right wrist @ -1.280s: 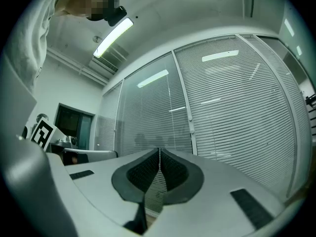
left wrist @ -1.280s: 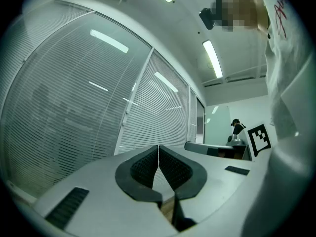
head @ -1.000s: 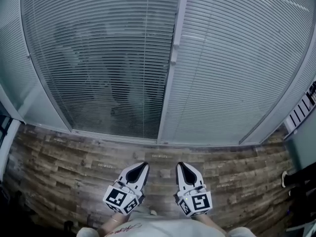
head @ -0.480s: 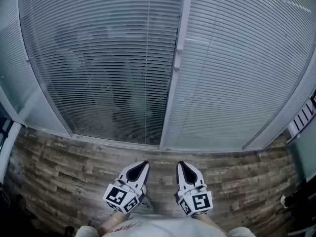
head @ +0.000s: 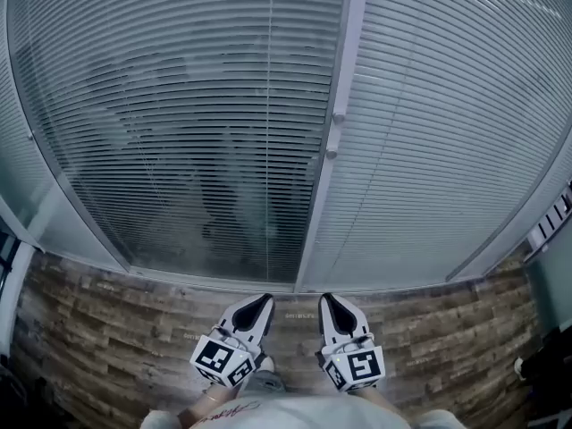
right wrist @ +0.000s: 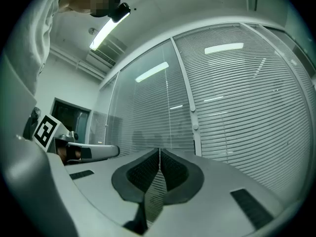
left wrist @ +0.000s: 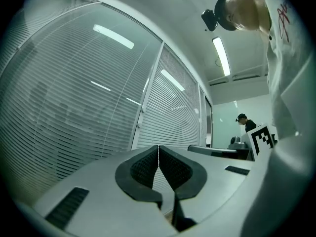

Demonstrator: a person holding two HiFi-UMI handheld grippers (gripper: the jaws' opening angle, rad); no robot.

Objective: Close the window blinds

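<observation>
The left gripper [head: 260, 302] and the right gripper [head: 327, 300] are hanging side by side, apart, over the floor [head: 107, 329] close to the window's bottom edge. Both are pointing at the window. In the left gripper view the two jaws are meeting at their tips, with nothing between the pads. In the right gripper view the jaws are likewise lying together and are holding nothing. Neither gripper is touching the blinds.

The blinds are covering two panes that a mullion [head: 320, 208] is dividing. The left blind [head: 179, 132] is hanging down to the pane's bottom edge with its slats tilted apart, so that dark shapes are showing through the gaps. The right blind [head: 447, 123] is also hanging down to the bottom edge, and its slats are forming a lighter, even surface. Two small knobs [head: 338, 117] are sitting on the mullion, one above the other, in its upper half.

In the left gripper view a person [left wrist: 245, 123] is standing far off at the right, past the right gripper's marker cube [left wrist: 264, 138]. Ceiling lights [left wrist: 221, 56] are reflecting in the glass.
</observation>
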